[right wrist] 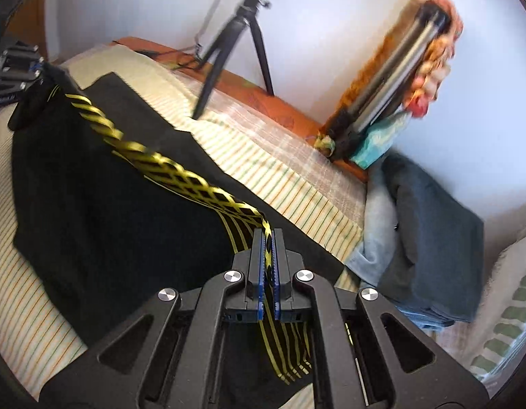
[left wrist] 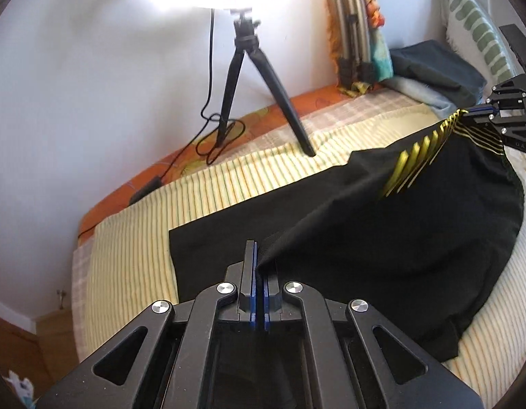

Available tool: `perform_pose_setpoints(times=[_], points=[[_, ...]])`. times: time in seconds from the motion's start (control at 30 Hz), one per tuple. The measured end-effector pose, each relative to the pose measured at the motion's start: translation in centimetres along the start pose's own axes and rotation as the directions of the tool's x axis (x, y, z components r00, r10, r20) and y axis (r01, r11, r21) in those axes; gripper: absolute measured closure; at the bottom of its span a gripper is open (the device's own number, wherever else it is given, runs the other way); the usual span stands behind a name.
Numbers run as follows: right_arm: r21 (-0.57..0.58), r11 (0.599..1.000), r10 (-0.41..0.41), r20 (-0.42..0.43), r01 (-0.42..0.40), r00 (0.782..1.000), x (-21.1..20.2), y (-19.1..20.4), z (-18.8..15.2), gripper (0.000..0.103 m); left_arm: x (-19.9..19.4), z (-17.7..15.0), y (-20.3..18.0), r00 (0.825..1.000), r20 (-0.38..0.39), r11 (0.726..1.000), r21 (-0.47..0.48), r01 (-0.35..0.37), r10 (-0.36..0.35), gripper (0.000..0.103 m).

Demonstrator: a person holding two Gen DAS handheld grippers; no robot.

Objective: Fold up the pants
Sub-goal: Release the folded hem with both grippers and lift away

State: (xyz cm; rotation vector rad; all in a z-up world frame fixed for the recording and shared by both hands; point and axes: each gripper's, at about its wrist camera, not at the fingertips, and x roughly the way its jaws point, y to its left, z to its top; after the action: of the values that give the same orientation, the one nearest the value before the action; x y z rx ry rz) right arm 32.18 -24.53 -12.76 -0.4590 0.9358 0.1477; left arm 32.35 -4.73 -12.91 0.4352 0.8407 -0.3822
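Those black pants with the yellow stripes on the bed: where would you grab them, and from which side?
Along the lifted top edge, near its two ends. The black pants are already pinched there: the right hand-held gripper is shut on the yellow striped band, the left hand-held gripper on the plain black end. Coming from the near side works, since the rest lies flat on the striped sheet.

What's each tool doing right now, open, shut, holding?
Left tool: shut on the plain black edge of the pants.
Right tool: shut on the pants at the yellow-striped band.
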Motion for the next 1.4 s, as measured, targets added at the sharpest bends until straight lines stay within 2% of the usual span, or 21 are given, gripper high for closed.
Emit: perform_pose_setpoints(times=[0.1,0.23,0.37,0.47,0.6,0.73,0.77,0.8,0.83,0.87,0.9,0.93,0.97,1.07,1.1,1.17,1.23,1.33,1.4], points=[[0.041,0.998,0.04,-0.049,-0.038,0.998,2.6,-0.8,0.2,0.099,2.5,0.1,0.6,0.999,-0.045,1.0,-0.014,0.013,-0.013,0.102],[0.032,0.999,0.039,-0.103,-0.036,0.994,5.4,-0.7,0.2,0.099,4.7,0.2,1.2,0.996,-0.083,1.0,-0.023,0.016,-0.018,0.102],[0.05,0.998,0.049,-0.123,-0.043,0.991,6.7,-0.9,0.5,0.099,6.1,0.6,1.9,0.995,-0.096,1.0,-0.031,-0.001,-0.002,0.102],[0.076,0.996,0.059,-0.138,-0.049,0.989,7.5,-1.5,0.9,0.099,7.0,0.9,2.1,0.995,-0.096,0.999,-0.014,-0.042,0.04,0.101],[0.074,0.997,0.047,-0.162,-0.036,0.986,8.2,-1.6,1.2,0.099,7.9,1.4,3.3,0.989,-0.108,0.993,-0.036,-0.109,0.105,0.096],[0.057,0.998,0.041,-0.186,-0.03,0.982,8.7,-1.4,1.0,0.099,7.4,1.3,5.2,0.984,-0.115,0.986,-0.081,-0.143,0.133,0.08],[0.064,0.998,0.04,-0.187,-0.028,0.982,8.8,-1.6,1.0,0.096,7.0,1.1,5.9,0.982,-0.112,0.982,-0.09,-0.163,0.153,0.079],[0.078,0.997,0.033,-0.186,-0.018,0.982,8.7,-1.9,1.1,0.086,6.5,1.0,6.5,0.98,-0.108,0.979,-0.103,-0.178,0.167,0.079],[0.101,0.995,0.013,-0.181,0.005,0.983,8.6,-2.4,1.2,0.07,5.8,0.8,7.4,0.978,-0.102,0.974,-0.123,-0.191,0.18,0.079],[0.115,0.993,0.005,-0.177,0.015,0.984,8.3,-2.8,1.2,0.059,5.2,0.6,8.2,0.977,-0.099,0.97,-0.14,-0.2,0.187,0.079],[0.133,0.991,-0.001,-0.168,0.024,0.986,7.9,-3.2,1.2,0.04,4.4,0.3,9.0,0.978,-0.095,0.966,-0.164,-0.198,0.184,0.079],[0.144,0.99,0.008,-0.153,0.014,0.988,7.3,-3.7,1.3,0.032,3.6,0.0,9.7,0.98,-0.093,0.965,-0.185,-0.188,0.173,0.076],[0.157,0.987,0.009,-0.139,0.013,0.99,6.7,-4.1,1.2,0.032,3.1,-0.4,10.2,0.982,-0.095,0.963,-0.201,-0.182,0.165,0.069],[0.208,0.978,0.031,-0.106,-0.008,0.994,4.3,-5.6,0.6,0.032,0.7,-1.9,11.0,0.989,-0.077,0.956,-0.255,-0.144,0.128,0.06],[0.229,0.973,0.039,-0.093,-0.017,0.995,3.3,-5.8,0.2,0.032,0.0,-2.5,11.1,0.992,-0.074,0.953,-0.276,-0.122,0.105,0.059],[0.276,0.961,0.057,-0.061,-0.039,0.996,1.3,-6.0,-1.0,0.032,-1.4,-3.7,10.9,0.997,-0.063,0.943,-0.326,-0.071,0.053,0.048],[0.332,0.941,0.074,-0.036,-0.058,0.997,-1.0,-6.0,-3.0,0.029,-2.1,-5.1,10.4,0.998,-0.059,0.925,-0.38,-0.02,-0.002,0.043],[0.446,0.892,0.093,-0.012,-0.078,0.996,-3.8,-5.9,-6.5,0.021,-2.3,-7.5,9.5,0.993,-0.067,0.876,-0.48,0.053,-0.097,0.042],[0.54,0.838,0.094,0.001,-0.079,0.996,-5.4,-5.9,-9.2,0.019,-2.3,-9.5,8.9,0.985,-0.065,0.818,-0.568,0.096,-0.161,0.042]])
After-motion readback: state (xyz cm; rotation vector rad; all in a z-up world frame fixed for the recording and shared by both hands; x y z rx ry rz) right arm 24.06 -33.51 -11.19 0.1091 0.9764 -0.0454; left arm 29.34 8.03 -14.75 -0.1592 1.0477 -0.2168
